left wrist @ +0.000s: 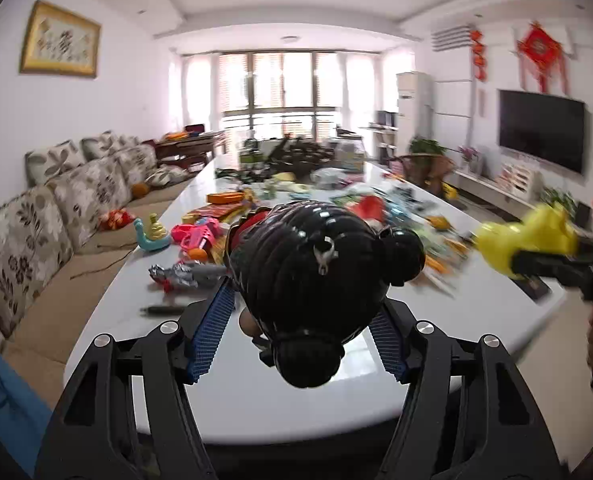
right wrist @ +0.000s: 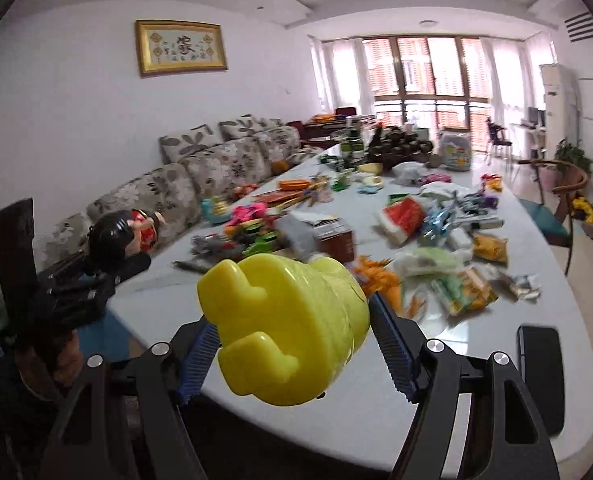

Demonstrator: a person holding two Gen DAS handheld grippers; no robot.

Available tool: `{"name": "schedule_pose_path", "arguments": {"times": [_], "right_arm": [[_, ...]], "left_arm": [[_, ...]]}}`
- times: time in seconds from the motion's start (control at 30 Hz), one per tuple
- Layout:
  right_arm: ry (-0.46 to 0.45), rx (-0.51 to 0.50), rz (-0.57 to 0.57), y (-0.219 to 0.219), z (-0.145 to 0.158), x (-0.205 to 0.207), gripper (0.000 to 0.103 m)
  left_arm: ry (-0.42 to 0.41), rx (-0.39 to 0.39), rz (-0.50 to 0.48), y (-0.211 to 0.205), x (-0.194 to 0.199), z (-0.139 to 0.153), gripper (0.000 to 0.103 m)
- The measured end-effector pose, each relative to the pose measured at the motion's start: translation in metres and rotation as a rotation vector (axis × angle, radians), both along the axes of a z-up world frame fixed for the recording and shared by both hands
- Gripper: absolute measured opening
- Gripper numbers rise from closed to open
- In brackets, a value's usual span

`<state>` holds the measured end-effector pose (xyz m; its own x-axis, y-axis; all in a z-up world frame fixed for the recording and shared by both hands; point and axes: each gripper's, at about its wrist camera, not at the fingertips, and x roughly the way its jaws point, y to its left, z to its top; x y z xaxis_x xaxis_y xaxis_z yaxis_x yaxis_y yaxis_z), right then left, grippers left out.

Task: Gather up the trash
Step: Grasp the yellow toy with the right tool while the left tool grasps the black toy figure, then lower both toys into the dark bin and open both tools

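1. Left wrist view. Left gripper (left wrist: 308, 312): black two-finger tool with blue ribbed pads (left wrist: 210, 336), jaws part-way apart and pressed on a glossy black doll head with two hair buns (left wrist: 308, 272); the head is held in the air above the near end of the table.
2. Long white glossy table (left wrist: 296, 412): its far stretch is strewn with toys and wrappers. Noted on it: a silver-and-red action figure (left wrist: 184, 276) lying flat, a pink plastic toy gun (left wrist: 198, 236) beyond it, and a teal snail-shaped toy (left wrist: 152, 236) near the left edge.
3. Floral-patterned sofa (left wrist: 56, 208) alongside the table's left side; wall-mounted black television (left wrist: 542, 130) at right.
4. At the right edge, the right gripper (left wrist: 536, 258) carries a yellow plastic toy (left wrist: 524, 240), blurred.
5. Right wrist view. Right gripper (right wrist: 292, 340): jaws fairly wide, blue pads (right wrist: 394, 344) clamped on both sides of the yellow plastic toy (right wrist: 284, 324), which is held above the table's (right wrist: 336, 412) near edge.
6. At left, the left gripper (right wrist: 112, 264) with the doll head (right wrist: 116, 236) in its jaws, held off the table.
7. Flat black rectangular device (right wrist: 540, 376) lying on the table at right.
8. Gold-framed picture (right wrist: 181, 47) on the wall above the sofa (right wrist: 216, 168).
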<state>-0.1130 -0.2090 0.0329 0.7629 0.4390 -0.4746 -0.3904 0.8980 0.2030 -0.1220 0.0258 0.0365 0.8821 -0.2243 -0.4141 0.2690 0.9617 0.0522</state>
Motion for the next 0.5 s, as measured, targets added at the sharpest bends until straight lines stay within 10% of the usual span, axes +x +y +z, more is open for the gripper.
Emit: {"name": "schedule_pose_path", "arguments": {"times": [0.33, 0.43, 0.5], "right_arm": [[0.386, -0.061, 0.132, 0.030, -0.131, -0.038, 0.066], [0.536, -0.120, 0.160, 0.041, -0.200, -0.020, 0.081], [0.609, -0.219, 0.160, 0.048, -0.242, -0.012, 0.068]], "left_arm": [[0.370, 0.144, -0.122, 0.005, -0.042, -0.123, 0.054], [0.528, 0.196, -0.160, 0.008, -0.022, -0.185, 0.077], [0.581, 0.245, -0.157, 0.007, -0.015, -0.219, 0.077]]}}
